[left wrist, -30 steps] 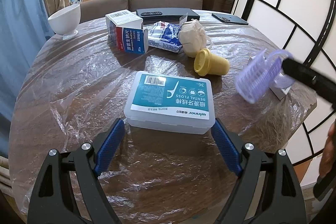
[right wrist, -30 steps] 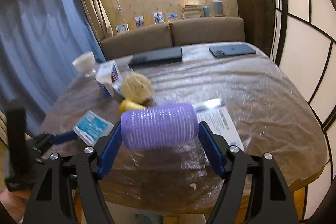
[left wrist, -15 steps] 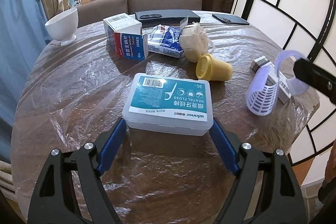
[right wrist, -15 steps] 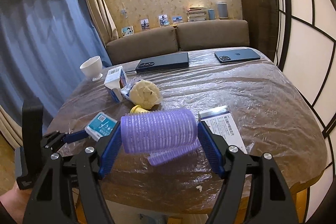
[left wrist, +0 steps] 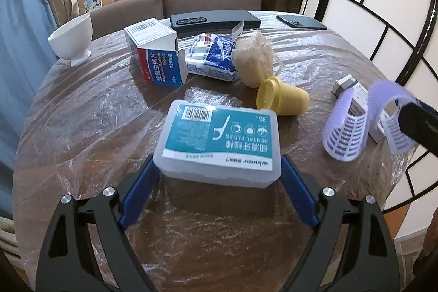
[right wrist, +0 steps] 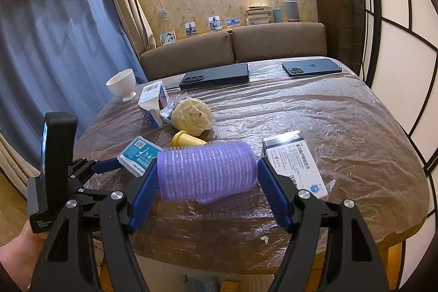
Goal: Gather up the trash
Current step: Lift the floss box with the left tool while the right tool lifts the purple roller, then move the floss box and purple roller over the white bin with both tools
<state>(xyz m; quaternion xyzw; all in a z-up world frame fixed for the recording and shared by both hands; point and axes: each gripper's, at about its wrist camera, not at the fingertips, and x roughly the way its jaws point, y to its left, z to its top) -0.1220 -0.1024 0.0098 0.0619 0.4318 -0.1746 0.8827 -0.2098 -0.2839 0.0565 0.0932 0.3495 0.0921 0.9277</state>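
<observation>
My left gripper (left wrist: 217,188) is open, its blue fingers at either side of the near end of a clear dental floss box with a teal label (left wrist: 220,141) lying on the plastic-covered table (left wrist: 90,111). My right gripper (right wrist: 206,186) holds a purple hair roller (right wrist: 206,171) between its fingers just above the table's near edge; a loose flap hangs below it. The roller also shows in the left wrist view (left wrist: 347,127). Scattered trash: a yellow cup on its side (left wrist: 282,100), a crumpled beige wad (left wrist: 253,59), a blue-white packet (left wrist: 210,56), an opened medicine box (left wrist: 156,56).
A white bowl (left wrist: 72,38) stands far left. A black flat case (left wrist: 213,21) and a phone (right wrist: 312,67) lie at the far side. A white-blue medicine box (right wrist: 295,163) lies right of the roller. A sofa stands behind; a lattice screen is at the right.
My right gripper with the roller has lowered towards the table near its edge. My left gripper has moved slightly closer around the floss box.
</observation>
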